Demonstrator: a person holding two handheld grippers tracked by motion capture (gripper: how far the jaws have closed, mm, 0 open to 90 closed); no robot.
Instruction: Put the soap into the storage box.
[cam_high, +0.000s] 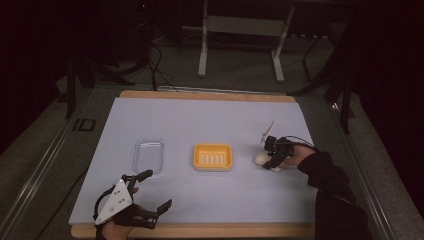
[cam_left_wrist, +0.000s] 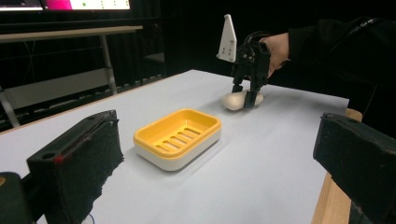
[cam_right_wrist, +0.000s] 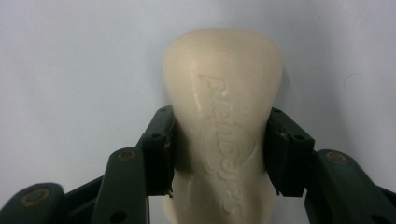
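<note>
A cream soap bar (cam_right_wrist: 224, 84) with embossed lettering lies on the pale blue mat (cam_high: 210, 120), right of centre. My right gripper (cam_right_wrist: 219, 154) points down at it, its two pads pressed against the bar's sides, so it is shut on the soap (cam_high: 261, 159). From the left gripper view, the right gripper (cam_left_wrist: 247, 95) stands over the soap (cam_left_wrist: 231, 101). A yellow soap dish (cam_high: 213, 156) with a slotted floor sits at the mat's middle, empty. My left gripper (cam_high: 160, 188) hovers at the mat's near left corner, open wide with nothing in it, aimed toward the dish (cam_left_wrist: 178, 136).
A clear plastic tray (cam_high: 148, 155) lies left of the dish. The mat covers a wooden board whose edge (cam_high: 200, 231) shows at the front. Metal table legs (cam_high: 202, 47) stand on the floor beyond the far edge.
</note>
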